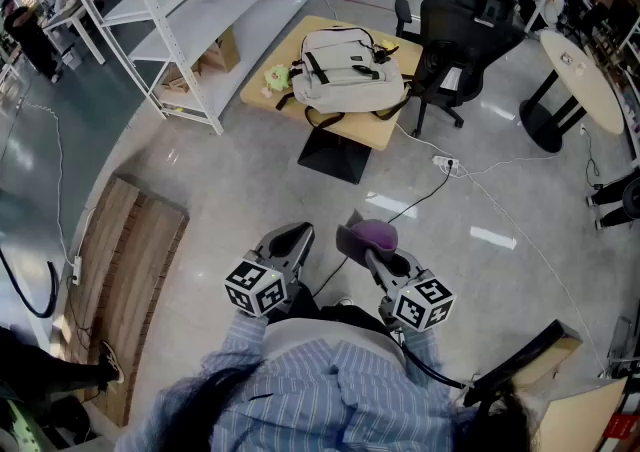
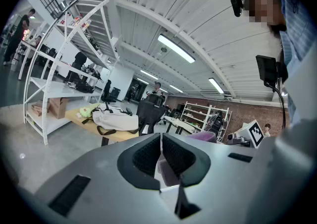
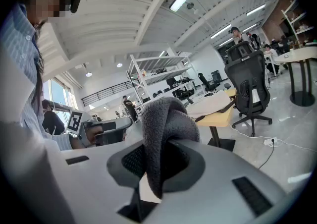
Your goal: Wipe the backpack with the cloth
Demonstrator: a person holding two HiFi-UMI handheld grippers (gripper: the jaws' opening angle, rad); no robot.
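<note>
Fingers (image 3: 132, 161) of my right gripper (image 1: 368, 248) were closed tight on the cloth (image 3: 166, 129). It was bunched into a thick fold that bulged up out of the fingers, with one end hanging down between the pads. From my head the cloth looked purple, a soft lump at the tip of that gripper. The fingers (image 2: 146, 156) of my left gripper (image 1: 296, 236) were drawn together with only a thin slit between the pads, and they held nothing. I held both grippers low in front of my body, side by side and close together, over the bare grey floor (image 1: 250, 190), the cubes with square markers nearest my striped shirt (image 1: 330, 390).

The backpack (image 1: 345, 70) was well apart from both grippers, across the floor ahead of me. It was a pale one and lay flat on a yellow worktop (image 1: 262, 92), its dark straps trailing over the near edge. A small green soft toy (image 1: 275, 77) sat just beside it on the worktop's left end. A black office chair (image 1: 465, 35) stood against the worktop's right side, and a white shelf rack (image 1: 190, 20) rose to the left. A power strip (image 1: 445, 162) lay on the floor near the chair, its cable running back toward me. To my left a wooden board (image 1: 130, 280) lay on the floor. Neither gripper touched the backpack or the worktop.
</note>
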